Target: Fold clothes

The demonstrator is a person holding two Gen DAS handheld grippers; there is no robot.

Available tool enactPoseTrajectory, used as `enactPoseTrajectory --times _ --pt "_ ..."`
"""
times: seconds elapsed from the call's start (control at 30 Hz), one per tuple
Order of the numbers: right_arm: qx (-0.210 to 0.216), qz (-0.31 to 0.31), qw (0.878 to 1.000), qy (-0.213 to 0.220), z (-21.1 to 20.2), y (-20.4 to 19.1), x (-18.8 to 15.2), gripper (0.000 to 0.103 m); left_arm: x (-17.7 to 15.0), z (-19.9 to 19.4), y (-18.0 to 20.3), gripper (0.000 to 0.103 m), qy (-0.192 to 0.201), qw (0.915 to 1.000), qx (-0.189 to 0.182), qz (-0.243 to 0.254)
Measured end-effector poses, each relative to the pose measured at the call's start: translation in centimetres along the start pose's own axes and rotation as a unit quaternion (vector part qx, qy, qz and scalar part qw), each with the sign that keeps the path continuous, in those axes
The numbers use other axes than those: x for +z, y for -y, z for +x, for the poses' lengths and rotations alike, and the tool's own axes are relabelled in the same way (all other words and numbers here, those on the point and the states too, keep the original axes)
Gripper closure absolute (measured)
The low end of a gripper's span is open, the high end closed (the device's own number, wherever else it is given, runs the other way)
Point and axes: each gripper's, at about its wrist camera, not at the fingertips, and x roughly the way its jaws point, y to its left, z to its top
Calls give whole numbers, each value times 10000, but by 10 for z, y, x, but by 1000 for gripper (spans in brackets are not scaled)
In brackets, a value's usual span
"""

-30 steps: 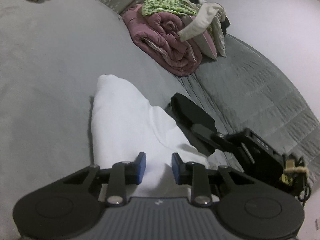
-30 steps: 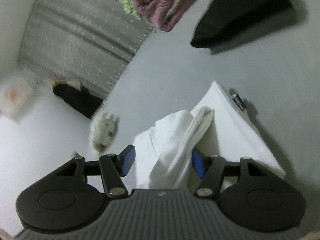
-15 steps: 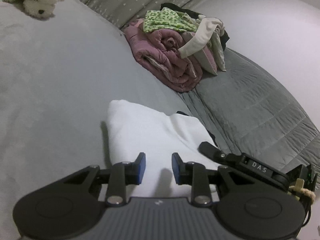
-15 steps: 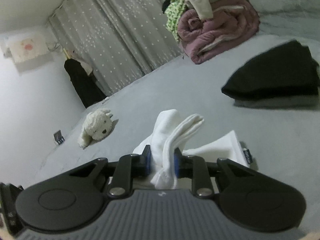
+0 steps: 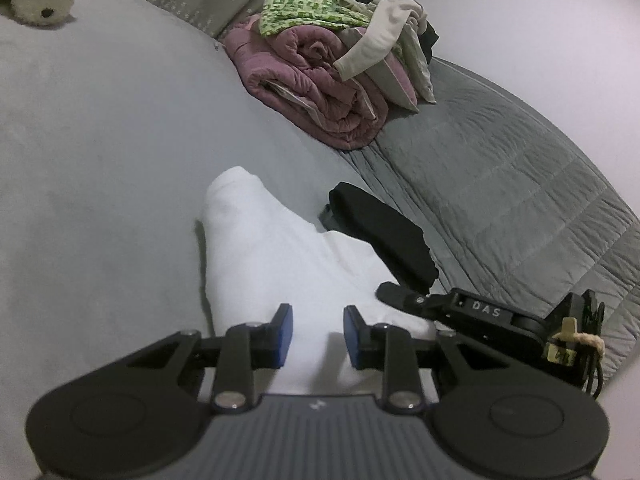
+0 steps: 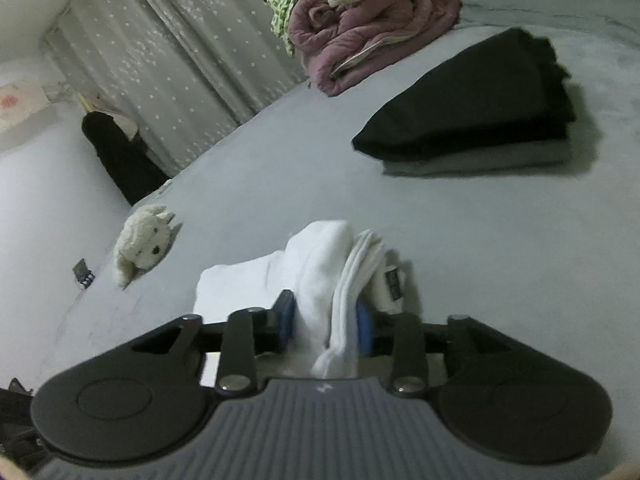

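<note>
A white garment (image 5: 272, 256) lies partly folded on the grey bed (image 5: 100, 140), bunched up at its right side. My left gripper (image 5: 318, 336) hovers over its near edge, open, the cloth showing below the gap between its blue pads. My right gripper (image 5: 394, 294) reaches in from the right. In the right wrist view a thick fold of the white garment (image 6: 320, 264) fills the right gripper (image 6: 324, 322); its jaws are opening, and the pads still touch the cloth on both sides. A dark label (image 6: 394, 284) shows on the garment's edge.
A folded black garment (image 6: 472, 112) sits on a folded grey one (image 6: 480, 160) beyond the white garment. A pink quilt (image 5: 320, 80) topped with loose clothes is at the back. A plush toy (image 6: 144, 240) lies to the left. A grey quilted cover (image 5: 500, 168) spans the right.
The right gripper shut on a fold of the white garment, rolled and shifted sideways with it, and its jaws now stand a little wider. The left gripper stayed put.
</note>
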Motion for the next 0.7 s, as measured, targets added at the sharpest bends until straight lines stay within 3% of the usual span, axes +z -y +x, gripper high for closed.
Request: enactPoseTrajectory --times 0.17,0.3,0.4,0.47,0.53,0.7 --pt "-32 125 9991 412 -15 3 7 61 -3 1 0 75 -17 10000 33 70" --pt "46 7 9995 317 -7 -3 4 61 -6 2 2 75 -11 9997 75 212" --pt "-215 -289 9993 91 6 -9 -1 61 -8 2 5 75 4 9994 114 324" --pt "-417 -527 9977 -22 14 -13 -7 75 -9 2 5 75 10 9993 124 359" --pt "-467 -770 9958 141 11 -19 -9 86 -8 2 5 75 20 9993 129 362" --pt "-543 -1311 9882 579 -1 -33 -9 90 2 -7 1 75 162 9998 13 136"
